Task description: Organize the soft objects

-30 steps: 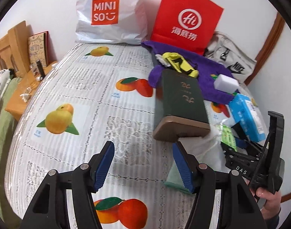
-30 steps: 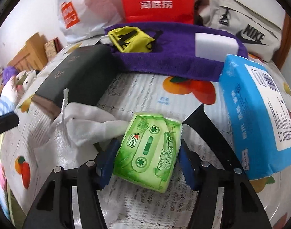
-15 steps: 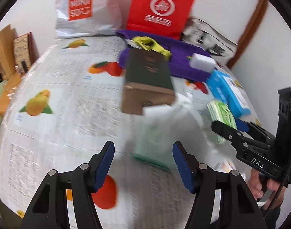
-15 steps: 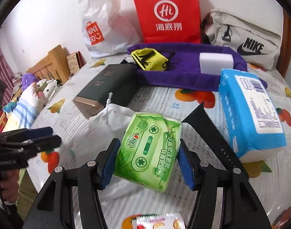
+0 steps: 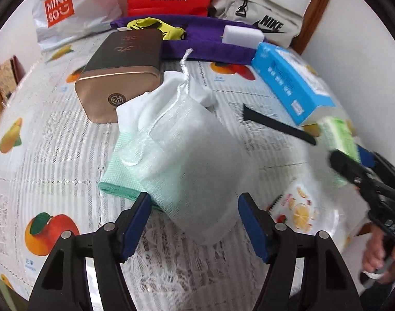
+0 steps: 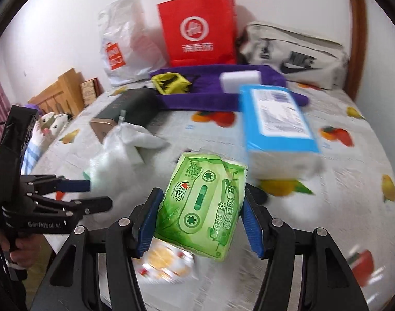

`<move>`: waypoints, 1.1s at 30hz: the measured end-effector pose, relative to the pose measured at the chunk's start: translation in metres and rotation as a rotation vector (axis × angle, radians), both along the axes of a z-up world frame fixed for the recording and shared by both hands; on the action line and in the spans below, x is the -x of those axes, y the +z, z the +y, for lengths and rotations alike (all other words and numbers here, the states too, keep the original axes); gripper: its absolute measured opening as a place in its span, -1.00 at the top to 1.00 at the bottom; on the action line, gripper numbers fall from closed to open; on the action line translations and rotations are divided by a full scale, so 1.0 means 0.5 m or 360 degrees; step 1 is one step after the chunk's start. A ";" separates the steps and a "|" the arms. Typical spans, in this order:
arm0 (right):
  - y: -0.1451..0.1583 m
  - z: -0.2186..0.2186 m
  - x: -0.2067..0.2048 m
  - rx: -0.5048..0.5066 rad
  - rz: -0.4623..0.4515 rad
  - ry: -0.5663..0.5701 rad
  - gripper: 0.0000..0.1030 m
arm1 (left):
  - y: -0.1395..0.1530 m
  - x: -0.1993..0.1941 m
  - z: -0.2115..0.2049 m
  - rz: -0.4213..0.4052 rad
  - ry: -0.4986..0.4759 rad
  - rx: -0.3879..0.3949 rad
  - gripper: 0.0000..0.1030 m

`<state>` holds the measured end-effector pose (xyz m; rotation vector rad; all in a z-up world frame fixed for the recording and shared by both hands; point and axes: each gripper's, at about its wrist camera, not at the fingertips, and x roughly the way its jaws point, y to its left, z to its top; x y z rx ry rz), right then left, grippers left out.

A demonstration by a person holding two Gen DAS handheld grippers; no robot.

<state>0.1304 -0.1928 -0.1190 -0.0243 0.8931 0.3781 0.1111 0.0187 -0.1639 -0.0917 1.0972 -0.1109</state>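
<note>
Green soft tissue pack (image 6: 202, 207) now lifted off the bed (image 6: 352, 207), squeezed tight in the right claw (image 6: 200, 223). Left claw (image 5: 195, 223) just opened wider, now around the white mesh drawstring pouch (image 5: 182, 140) mid-bed, not pinching. Pouch probably next.

Fruit-print tablecloth (image 5: 55, 140) carries mesh pouch (image 5: 187, 155), tin (image 5: 119, 67), blue tissue pack (image 5: 290, 83)

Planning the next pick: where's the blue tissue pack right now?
The blue tissue pack lies on the bed right of centre, its far end against the purple towel and white sponge.
</note>
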 end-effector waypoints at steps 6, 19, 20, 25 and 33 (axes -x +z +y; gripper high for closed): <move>-0.043 -0.084 0.009 0.0011 0.0081 -0.0165 -0.15 | -0.006 0.002 -0.030 -0.0072 0.0015 -0.0200 -0.13; -0.077 -0.106 0.013 -0.0012 0.0104 -0.0211 -0.15 | 0.052 0.041 0.051 -0.0174 -0.0005 0.0071 0.89; -0.078 -0.104 0.014 -0.0007 0.0103 -0.0210 -0.15 | 0.057 0.048 0.056 -0.0182 -0.0008 0.0064 0.89; -0.078 -0.106 0.021 0.0000 0.0102 -0.0211 -0.15 | 0.065 0.071 0.096 -0.0193 0.0039 0.0017 0.89; -0.081 -0.097 0.026 0.0045 0.0105 -0.0203 -0.16 | 0.026 0.085 0.152 -0.0046 0.0183 0.0058 0.40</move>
